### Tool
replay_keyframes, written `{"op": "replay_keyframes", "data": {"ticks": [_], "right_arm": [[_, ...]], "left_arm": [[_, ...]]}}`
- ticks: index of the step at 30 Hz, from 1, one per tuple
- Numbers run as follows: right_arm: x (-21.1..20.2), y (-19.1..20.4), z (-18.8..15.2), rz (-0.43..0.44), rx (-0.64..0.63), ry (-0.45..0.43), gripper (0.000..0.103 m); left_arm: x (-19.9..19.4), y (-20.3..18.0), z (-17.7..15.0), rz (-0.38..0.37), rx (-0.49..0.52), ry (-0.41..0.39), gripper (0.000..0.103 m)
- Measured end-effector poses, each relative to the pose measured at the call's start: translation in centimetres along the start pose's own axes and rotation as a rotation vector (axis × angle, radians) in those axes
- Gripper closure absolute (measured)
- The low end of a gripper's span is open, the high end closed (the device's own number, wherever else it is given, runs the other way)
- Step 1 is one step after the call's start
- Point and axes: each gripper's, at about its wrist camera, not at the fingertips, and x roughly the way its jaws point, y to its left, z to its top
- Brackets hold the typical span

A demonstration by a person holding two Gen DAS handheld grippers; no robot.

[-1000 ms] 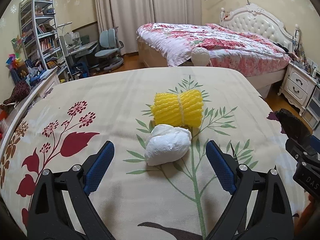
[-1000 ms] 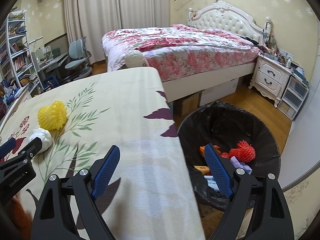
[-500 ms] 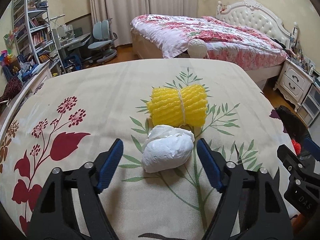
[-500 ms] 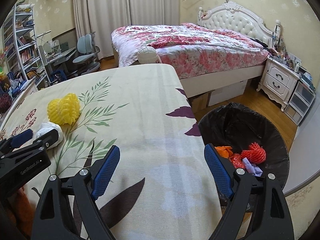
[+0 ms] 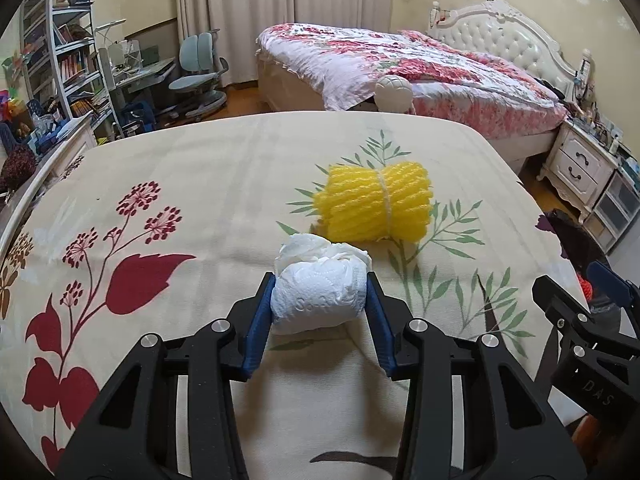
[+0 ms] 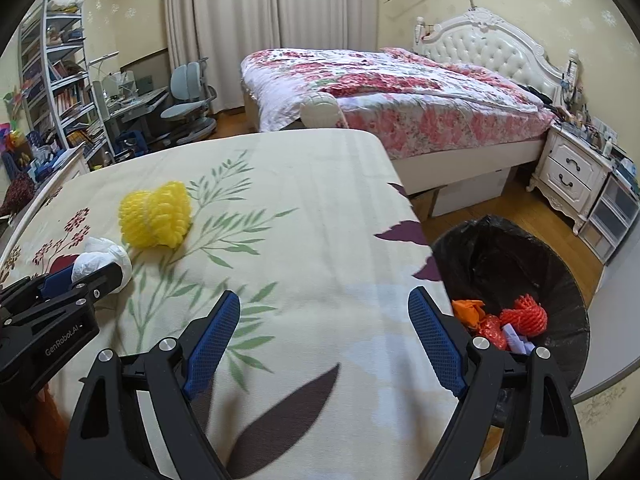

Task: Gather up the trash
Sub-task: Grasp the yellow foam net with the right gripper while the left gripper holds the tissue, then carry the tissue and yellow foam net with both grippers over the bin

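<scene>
A crumpled white paper wad lies on the floral tablecloth, just in front of a yellow foam net roll. My left gripper has the wad between its blue pads; its jaws are closing and both pads touch the wad's sides. From the right wrist view the wad and the yellow roll sit at the left. My right gripper hovers open and empty over the table's near right part. A black-lined trash bin stands on the floor to the right, holding orange and red scraps.
The table's right edge drops off beside the bin. A rounded white chair back rises behind the table's far edge. Beyond are a bed, a nightstand, a desk chair and a bookshelf.
The left jaws have narrowed from wide open until they touch the paper wad. The right gripper has shifted left, so the bin now sits further right in its view.
</scene>
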Motion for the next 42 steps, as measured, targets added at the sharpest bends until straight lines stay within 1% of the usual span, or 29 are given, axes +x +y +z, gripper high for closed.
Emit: {"op": "replay_keyframes", "data": {"ticks": [4,9,15,19,22,27,31,32,33,34,37,42], "right_arm": [[0.1,2.2,0.4,0.034,-0.032,-0.001,0.020],[0.8,5.5,0.8,0.083,-0.071,0.007,0.020],[2.2,8.5,1.6,0.140,-0.078,0.032,0.020],[3.1,10.1,2.8,0.137,-0.081,0.031,0.020],[4.1,11.2,3.5,0.117,-0.088,0.037,0.020],[5.6,12.6,4.1,0.096,-0.102,0.061,0.020],[6.3,12.5,4.3,0.080,-0.090,0.082,0.020],[6.4,12.5,4.3,0.078,-0.087,0.084,0.025],[6.4,12.4,4.3,0.077,-0.084,0.089,0.037],[6.6,12.4,4.2,0.081,-0.082,0.100,0.041],[6.4,12.4,4.0,0.096,-0.084,0.103,0.044],[5.2,12.1,3.5,0.112,-0.087,0.097,0.045]], "left_arm": [[-0.5,2.6,0.0,0.050,-0.021,-0.015,0.060],[-0.5,6.2,-0.2,0.110,-0.061,-0.014,0.060],[-1.0,9.7,-0.3,0.175,-0.091,-0.031,0.060],[-1.0,11.6,-0.3,0.199,-0.115,-0.032,0.060],[-1.0,12.8,-0.5,0.206,-0.135,-0.031,0.060],[-0.8,13.8,-0.6,0.200,-0.163,-0.021,0.060],[-0.8,14.0,-0.7,0.193,-0.171,-0.021,0.060],[-0.8,14.0,-0.7,0.191,-0.172,-0.021,0.061],[-0.8,14.0,-0.7,0.191,-0.171,-0.021,0.061],[-0.8,14.0,-0.7,0.189,-0.171,-0.022,0.060],[-0.8,13.8,-0.7,0.182,-0.173,-0.023,0.060],[-0.9,12.9,-0.7,0.168,-0.169,-0.024,0.060]]}}
